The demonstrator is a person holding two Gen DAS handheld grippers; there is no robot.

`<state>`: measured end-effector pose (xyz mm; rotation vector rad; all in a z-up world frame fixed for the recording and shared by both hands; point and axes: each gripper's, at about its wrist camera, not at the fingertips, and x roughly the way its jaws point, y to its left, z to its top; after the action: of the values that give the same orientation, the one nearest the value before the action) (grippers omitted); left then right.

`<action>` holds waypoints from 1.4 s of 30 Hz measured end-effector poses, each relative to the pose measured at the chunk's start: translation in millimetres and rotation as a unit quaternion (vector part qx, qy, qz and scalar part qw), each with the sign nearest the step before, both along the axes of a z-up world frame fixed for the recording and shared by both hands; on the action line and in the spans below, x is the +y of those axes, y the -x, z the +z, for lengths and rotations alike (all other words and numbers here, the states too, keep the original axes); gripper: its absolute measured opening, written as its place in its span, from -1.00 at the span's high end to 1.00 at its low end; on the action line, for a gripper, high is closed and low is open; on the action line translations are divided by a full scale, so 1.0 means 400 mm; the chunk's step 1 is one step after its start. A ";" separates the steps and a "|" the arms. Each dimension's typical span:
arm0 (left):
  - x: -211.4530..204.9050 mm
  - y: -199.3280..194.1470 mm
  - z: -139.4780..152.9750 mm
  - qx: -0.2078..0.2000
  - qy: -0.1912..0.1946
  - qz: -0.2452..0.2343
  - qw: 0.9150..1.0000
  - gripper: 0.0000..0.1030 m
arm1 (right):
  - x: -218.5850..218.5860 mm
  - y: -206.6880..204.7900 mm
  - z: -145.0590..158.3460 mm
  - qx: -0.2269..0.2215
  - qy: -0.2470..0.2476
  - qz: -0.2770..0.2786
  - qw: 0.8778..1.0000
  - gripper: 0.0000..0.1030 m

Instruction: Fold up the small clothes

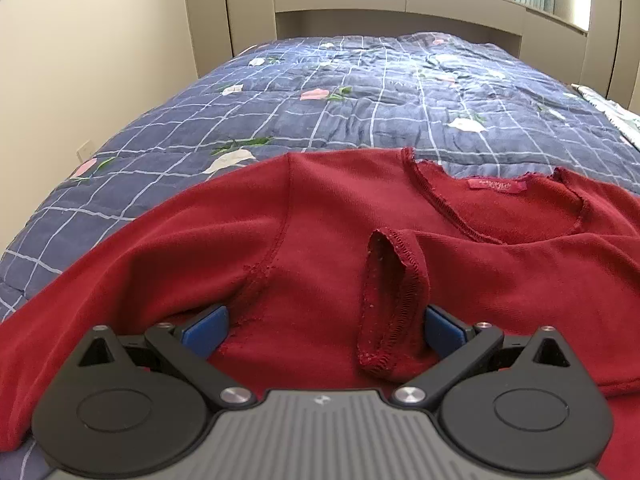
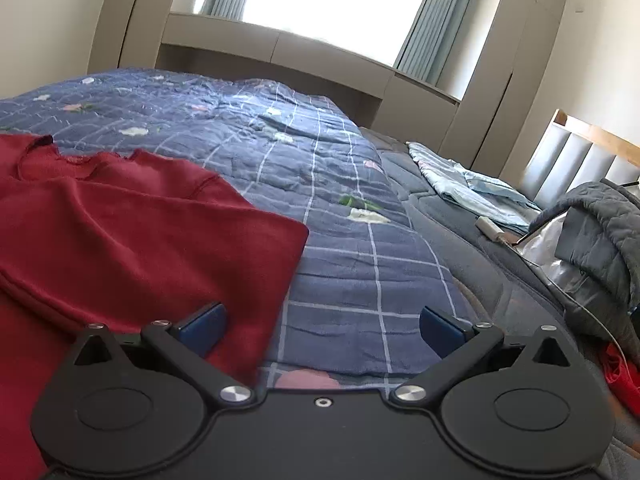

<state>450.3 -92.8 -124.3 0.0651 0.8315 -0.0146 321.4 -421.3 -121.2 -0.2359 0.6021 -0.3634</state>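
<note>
A dark red long-sleeved top (image 1: 328, 240) lies spread on the blue checked quilt (image 1: 360, 92), neckline and label toward the far right. One sleeve is folded across the body, its cuff (image 1: 390, 300) lying between my left gripper's blue pads. My left gripper (image 1: 324, 326) is open, low over the top's body, gripping nothing. In the right wrist view the top (image 2: 140, 232) fills the left side, its folded edge ending mid-frame. My right gripper (image 2: 322, 330) is open and empty, its left pad (image 2: 204, 328) over the top's edge, its right pad over the quilt (image 2: 352, 240).
The quilt covers a bed with a beige headboard and cabinets (image 1: 380, 4) under a bright window. To the right lie a light blue garment (image 2: 472, 188), a small white box (image 2: 490, 227), a grey quilted jacket (image 2: 600, 232) and a red item (image 2: 620, 376).
</note>
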 end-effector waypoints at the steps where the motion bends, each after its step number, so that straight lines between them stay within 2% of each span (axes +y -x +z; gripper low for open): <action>1: 0.002 0.002 0.004 -0.002 0.002 -0.003 1.000 -1.00 | 0.001 0.005 0.007 -0.004 -0.001 0.000 1.000 -0.99; 4: 0.012 0.020 0.032 -0.003 0.010 -0.007 1.000 -0.99 | 0.018 0.037 0.043 -0.020 -0.009 0.012 1.000 -0.99; 8: 0.050 0.067 0.093 -0.023 0.041 -0.001 0.999 -0.99 | 0.065 0.067 0.099 -0.036 -0.010 0.049 0.998 -0.99; 12: 0.113 0.129 0.162 -0.026 0.063 0.030 0.997 -0.99 | 0.134 0.088 0.145 -0.042 -0.024 0.086 0.995 -0.99; 15: 0.176 0.196 0.201 -0.027 0.076 0.052 0.995 -0.99 | 0.206 0.099 0.166 -0.029 -0.045 0.127 0.990 -0.99; 20: 0.340 0.344 0.219 -0.032 0.098 0.105 0.989 -0.99 | 0.374 0.126 0.168 -0.013 -0.063 0.210 0.976 -0.99; 24: 0.494 0.475 0.224 -0.030 0.102 0.160 0.981 -0.99 | 0.548 0.135 0.158 -0.004 -0.052 0.286 0.957 -0.99; 26: 0.565 0.536 0.230 -0.037 0.095 0.194 0.976 -0.99 | 0.653 0.138 0.154 -0.003 -0.042 0.334 0.942 -0.99; 28: 0.641 0.597 0.232 -0.046 0.093 0.239 0.966 -0.99 | 0.753 0.144 0.154 -0.006 -0.030 0.382 0.924 -0.99; 32: 0.768 0.684 0.216 -0.058 0.101 0.307 0.944 -0.99 | 0.975 0.169 0.147 -0.017 0.007 0.501 0.865 -0.98; 34: 0.814 0.711 0.202 -0.053 0.099 0.331 0.937 -0.99 | 1.076 0.182 0.135 -0.017 0.017 0.554 0.832 -0.88; 37: 0.872 0.735 0.186 -0.045 0.106 0.356 0.927 -0.99 | 1.203 0.188 0.116 -0.006 0.030 0.614 0.789 -0.70; 40: 0.921 0.763 0.177 -0.043 0.120 0.381 0.916 -0.99 | 1.316 0.183 0.103 0.012 0.030 0.665 0.746 -0.42; 42: 0.946 0.775 0.175 -0.046 0.123 0.397 0.908 -0.99 | 1.378 0.174 0.094 0.024 0.031 0.690 0.722 -0.10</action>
<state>140.3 285.4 -54.4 -0.5127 0.7076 0.6473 251.6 129.7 -83.4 -0.6882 0.3225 1.0973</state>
